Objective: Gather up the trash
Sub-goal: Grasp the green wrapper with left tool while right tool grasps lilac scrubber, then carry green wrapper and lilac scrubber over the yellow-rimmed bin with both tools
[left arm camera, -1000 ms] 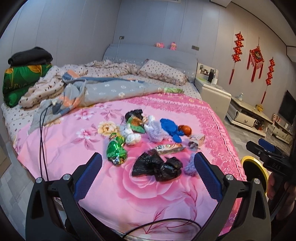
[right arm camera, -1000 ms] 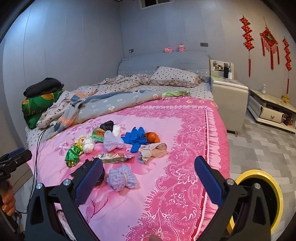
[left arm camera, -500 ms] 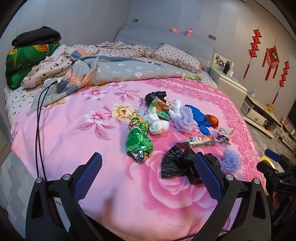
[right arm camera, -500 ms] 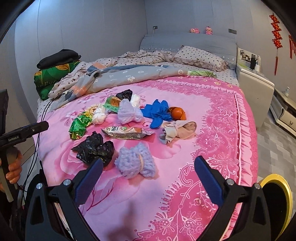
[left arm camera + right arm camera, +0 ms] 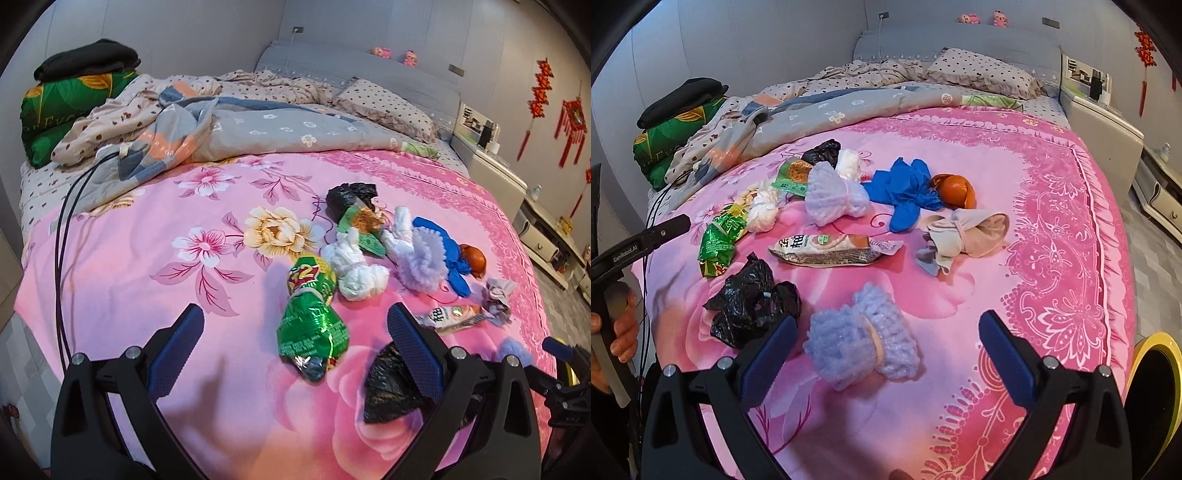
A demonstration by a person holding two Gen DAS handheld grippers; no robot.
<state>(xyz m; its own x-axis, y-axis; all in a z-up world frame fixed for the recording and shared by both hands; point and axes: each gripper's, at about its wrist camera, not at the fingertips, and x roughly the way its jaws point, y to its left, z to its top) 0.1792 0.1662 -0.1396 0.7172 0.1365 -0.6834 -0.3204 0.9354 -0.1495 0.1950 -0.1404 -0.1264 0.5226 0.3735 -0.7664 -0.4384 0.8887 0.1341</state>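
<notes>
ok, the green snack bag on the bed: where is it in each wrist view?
Left wrist: green snack bag sits centre, low, between the open fingers.
Right wrist: green snack bag at left, mid-height, far from the fingers.
Shared landmark: white crumpled bag touching its far end.

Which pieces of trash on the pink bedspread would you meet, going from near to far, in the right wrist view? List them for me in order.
Light blue foam bundle → snack wrapper → blue glove → far black bag.
</notes>
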